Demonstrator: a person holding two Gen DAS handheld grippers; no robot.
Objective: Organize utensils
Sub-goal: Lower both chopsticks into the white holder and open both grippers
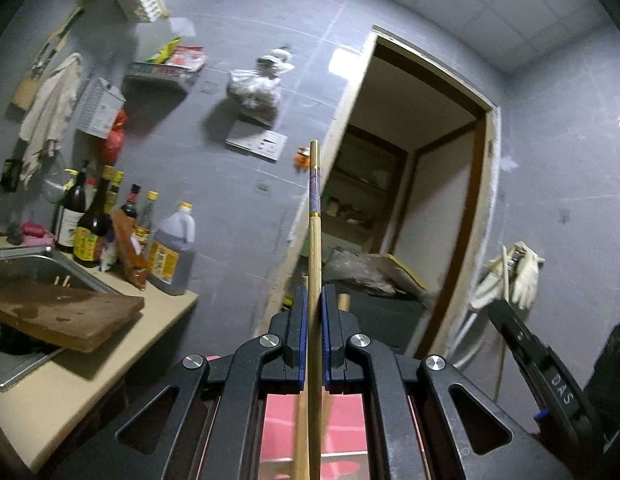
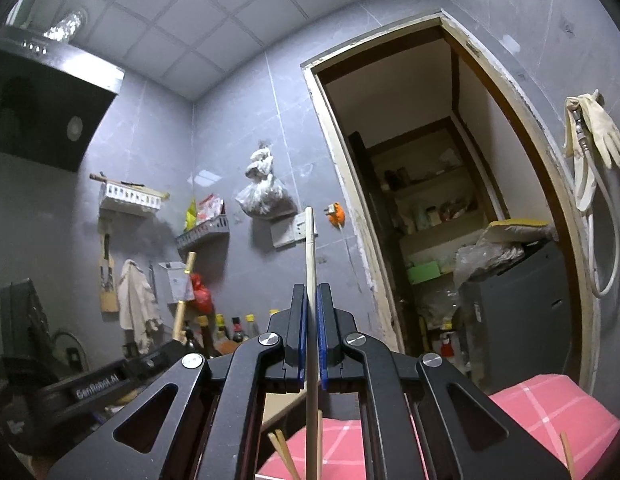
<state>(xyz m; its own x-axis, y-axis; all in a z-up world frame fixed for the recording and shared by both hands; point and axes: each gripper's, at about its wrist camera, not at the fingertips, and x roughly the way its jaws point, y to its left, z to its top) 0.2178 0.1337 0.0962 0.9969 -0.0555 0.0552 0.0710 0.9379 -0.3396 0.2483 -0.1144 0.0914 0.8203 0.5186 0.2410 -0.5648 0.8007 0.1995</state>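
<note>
Nearest in the left wrist view, the left hand-held gripper [image 1: 314,300] is clamped narrow on a wooden chopstick with a purple band [image 1: 314,240], which stands upright between its blue pads and reaches well above them, gold rings at each end of the band. In the right wrist view the right hand-held gripper [image 2: 310,300] grips a plain pale chopstick [image 2: 310,264] the same way, upright between the pads. Below that gripper lies a pink checked cloth [image 2: 550,408], with more chopstick ends [image 2: 283,454] poking up in front of it. To the left in the left wrist view runs a beige worktop [image 1: 69,392] holding a steel sink [image 1: 29,268]; a worn wooden cutting board [image 1: 65,314] rests across the sink's edge. Farther along the worktop stands a cluster of dark sauce bottles [image 1: 93,224] and a large jug with a yellow cap [image 1: 171,252]. Behind them the grey tiled wall [image 1: 229,184] carries small shelves, a hanging cloth [image 1: 49,112] and a tied plastic bag [image 1: 257,88]. Right of the bag an open doorway [image 1: 410,184] leads into a pantry with stocked shelves. Pale rubber gloves [image 2: 598,132] hang with a hose on the wall past the door frame, and a black range hood [image 2: 45,108] sits high at the left under a tiled ceiling with a lit panel.
</note>
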